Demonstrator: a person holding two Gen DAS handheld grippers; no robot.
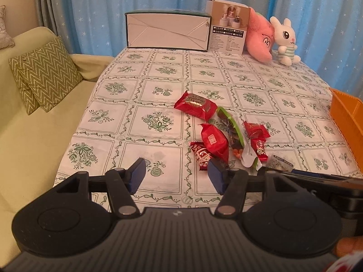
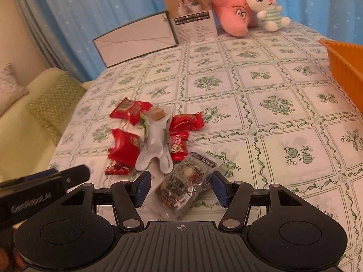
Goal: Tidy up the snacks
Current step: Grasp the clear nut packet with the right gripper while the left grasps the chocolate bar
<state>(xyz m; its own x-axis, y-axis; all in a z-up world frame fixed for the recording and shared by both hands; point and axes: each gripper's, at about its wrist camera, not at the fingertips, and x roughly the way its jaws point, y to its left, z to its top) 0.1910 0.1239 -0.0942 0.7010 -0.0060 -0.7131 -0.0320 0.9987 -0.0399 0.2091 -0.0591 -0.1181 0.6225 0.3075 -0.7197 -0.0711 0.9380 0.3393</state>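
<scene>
The right gripper [image 2: 180, 189] is straddling the clear crinkly snack packet [image 2: 185, 187] on the surface [image 2: 272, 79], fingers wide; it is looking light, slippery, crushable, so pinching mid-body seems safest; the left gripper [image 1: 175, 175] is hanging wide, empty.

1. Tablecloth [image 1: 158, 86]: white with green floral squares, covering the table.
2. Flat box [image 1: 168, 31]: standing at the far edge, pale face toward the camera.
3. Carton [image 1: 229, 29]: upright, just right of the flat box.
4. Pink plush [image 1: 258, 38]: leaning beside the carton.
5. Rabbit [image 1: 284, 38]: white, touching the pink plush.
6. Sofa [image 1: 25, 140]: left of the table, bearing a zigzag cushion [image 1: 45, 72].
7. Curtain [image 1: 113, 0]: blue with stars, behind.
</scene>
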